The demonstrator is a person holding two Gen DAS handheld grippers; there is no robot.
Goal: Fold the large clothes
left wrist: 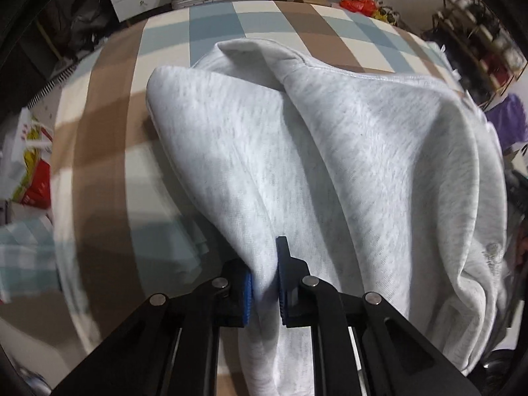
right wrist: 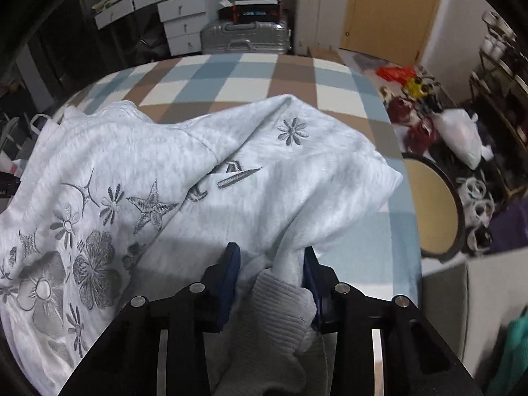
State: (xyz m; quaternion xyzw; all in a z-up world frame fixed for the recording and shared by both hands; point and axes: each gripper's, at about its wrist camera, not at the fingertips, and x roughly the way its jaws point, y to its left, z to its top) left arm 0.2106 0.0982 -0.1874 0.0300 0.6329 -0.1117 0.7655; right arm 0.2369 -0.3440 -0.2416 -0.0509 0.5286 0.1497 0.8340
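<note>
A light grey sweatshirt (left wrist: pixel 330 151) lies rumpled on a bed with a blue, brown and cream checked cover (left wrist: pixel 109 138). In the left wrist view my left gripper (left wrist: pixel 265 264) is shut on a plain fold of it, the cloth pinched between the blue pads and rising in a ridge. The right wrist view shows the sweatshirt's front (right wrist: pixel 138 178) with grey embroidered flowers and stars. My right gripper (right wrist: pixel 270 257) is shut on a bunched sleeve, whose ribbed cuff (right wrist: pixel 280 310) fills the gap between the pads. Neither gripper shows in the other's view.
A silver suitcase (right wrist: pixel 246 38) and white drawers (right wrist: pixel 178 16) stand beyond the bed's far edge. To the right of the bed are a round wooden stool (right wrist: pixel 429 208), bags and clutter on the floor (right wrist: pixel 429 115) and a shelf rack (left wrist: pixel 478 49). Bags lie left of the bed (left wrist: pixel 33 171).
</note>
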